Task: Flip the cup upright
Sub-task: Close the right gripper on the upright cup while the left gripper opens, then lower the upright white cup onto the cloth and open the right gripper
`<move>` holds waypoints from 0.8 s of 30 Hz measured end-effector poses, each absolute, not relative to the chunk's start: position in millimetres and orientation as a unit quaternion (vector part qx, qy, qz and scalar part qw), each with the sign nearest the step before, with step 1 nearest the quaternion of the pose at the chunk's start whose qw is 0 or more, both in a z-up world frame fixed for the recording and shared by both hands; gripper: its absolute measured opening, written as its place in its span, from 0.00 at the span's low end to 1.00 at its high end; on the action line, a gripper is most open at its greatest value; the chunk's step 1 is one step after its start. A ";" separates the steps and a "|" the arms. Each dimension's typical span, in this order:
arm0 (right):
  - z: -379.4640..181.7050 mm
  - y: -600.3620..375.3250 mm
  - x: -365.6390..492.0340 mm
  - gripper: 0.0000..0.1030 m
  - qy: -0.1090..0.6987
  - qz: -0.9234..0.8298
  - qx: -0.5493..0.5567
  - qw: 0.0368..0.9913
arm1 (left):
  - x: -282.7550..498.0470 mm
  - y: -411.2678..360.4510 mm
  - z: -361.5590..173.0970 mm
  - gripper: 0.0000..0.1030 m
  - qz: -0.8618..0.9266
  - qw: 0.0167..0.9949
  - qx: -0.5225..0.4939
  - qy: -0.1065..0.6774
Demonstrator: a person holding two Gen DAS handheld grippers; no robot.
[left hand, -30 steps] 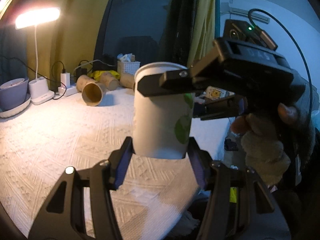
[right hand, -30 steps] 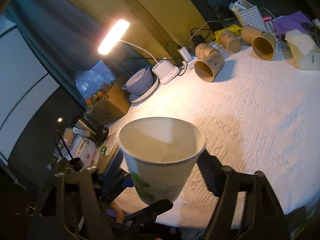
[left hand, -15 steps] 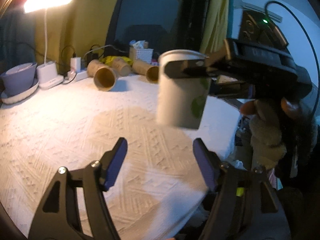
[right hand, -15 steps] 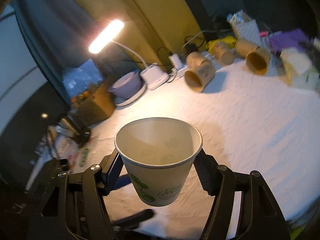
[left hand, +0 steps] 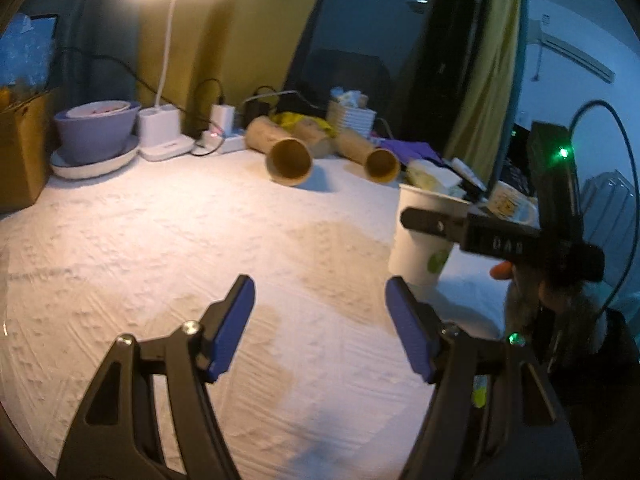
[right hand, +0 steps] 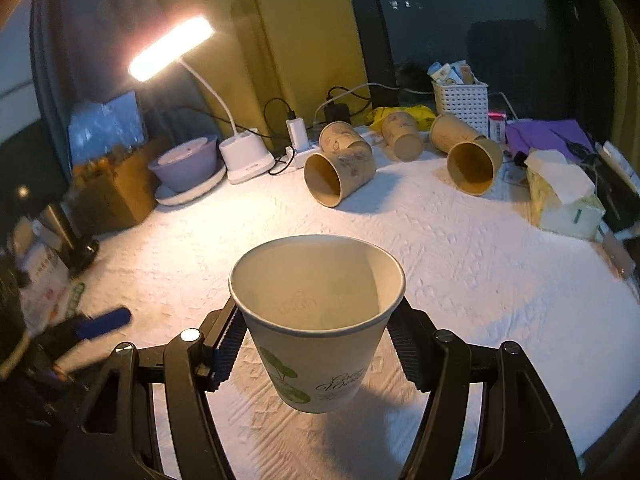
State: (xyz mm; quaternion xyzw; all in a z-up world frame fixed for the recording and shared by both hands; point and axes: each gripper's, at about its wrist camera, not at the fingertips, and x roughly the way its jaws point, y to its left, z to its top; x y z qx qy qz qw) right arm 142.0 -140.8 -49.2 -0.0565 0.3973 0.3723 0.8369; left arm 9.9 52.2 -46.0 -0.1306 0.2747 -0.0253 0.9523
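Right tool (right hand: 316,344): clamped on white paper cup (right hand: 318,320), mouth up, between pads, just above counter (right hand: 480,260). Left tool (left hand: 320,320): spread wide, holding nothing; cup ahead and right of it.

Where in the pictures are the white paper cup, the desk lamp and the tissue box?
white paper cup (right hand: 320,344): right wrist view, on its outer wall below the rim.
desk lamp (right hand: 172,49): right wrist view, on the glowing light bar.
tissue box (right hand: 560,208): right wrist view, on its front side.
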 end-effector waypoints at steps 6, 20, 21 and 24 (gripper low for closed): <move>-60.7 -120.1 136.7 0.67 0.386 0.371 -0.097 0.839 | 17.3 63.2 -56.0 0.67 -0.012 0.944 -0.152 0.294; -67.4 -108.5 125.3 0.67 0.361 0.370 -0.130 0.846 | 23.3 58.7 -59.9 0.67 -0.016 0.942 -0.145 0.303; -67.4 -109.2 123.9 0.67 0.360 0.370 -0.131 0.846 | 23.1 58.1 -59.7 0.67 -0.015 0.942 -0.144 0.302; -67.7 -111.4 120.0 0.67 0.360 0.371 -0.133 0.846 | 23.4 57.8 -60.0 0.67 -0.010 0.943 -0.142 0.302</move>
